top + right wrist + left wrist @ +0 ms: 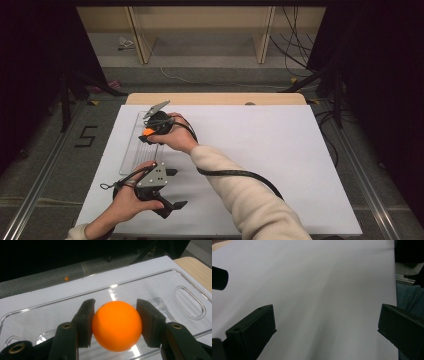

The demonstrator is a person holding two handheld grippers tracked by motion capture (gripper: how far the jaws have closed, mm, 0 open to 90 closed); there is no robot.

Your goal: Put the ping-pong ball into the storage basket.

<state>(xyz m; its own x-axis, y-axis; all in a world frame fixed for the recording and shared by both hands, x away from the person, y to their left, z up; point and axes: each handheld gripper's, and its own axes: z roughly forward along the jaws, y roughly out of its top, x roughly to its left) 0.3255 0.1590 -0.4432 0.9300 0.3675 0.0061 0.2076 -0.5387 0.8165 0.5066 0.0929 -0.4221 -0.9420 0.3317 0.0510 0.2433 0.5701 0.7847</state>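
Currently: orange ball (117,325), smooth, matte, round, unmarked; clamped between both pads of the right gripper (115,322), above a clear plastic tray (155,287) on the white table (260,150). Left gripper (325,330): jaws spread wide, nothing between.

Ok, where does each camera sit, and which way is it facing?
High view: above the table's near side, looking forward and down; both forearms, left gripper, right gripper.
Left gripper view: along open jaws over white sheet.
Right gripper view: jaws shut on round orange ball over clear plastic tray.
Shared: ball, tray, sheet.
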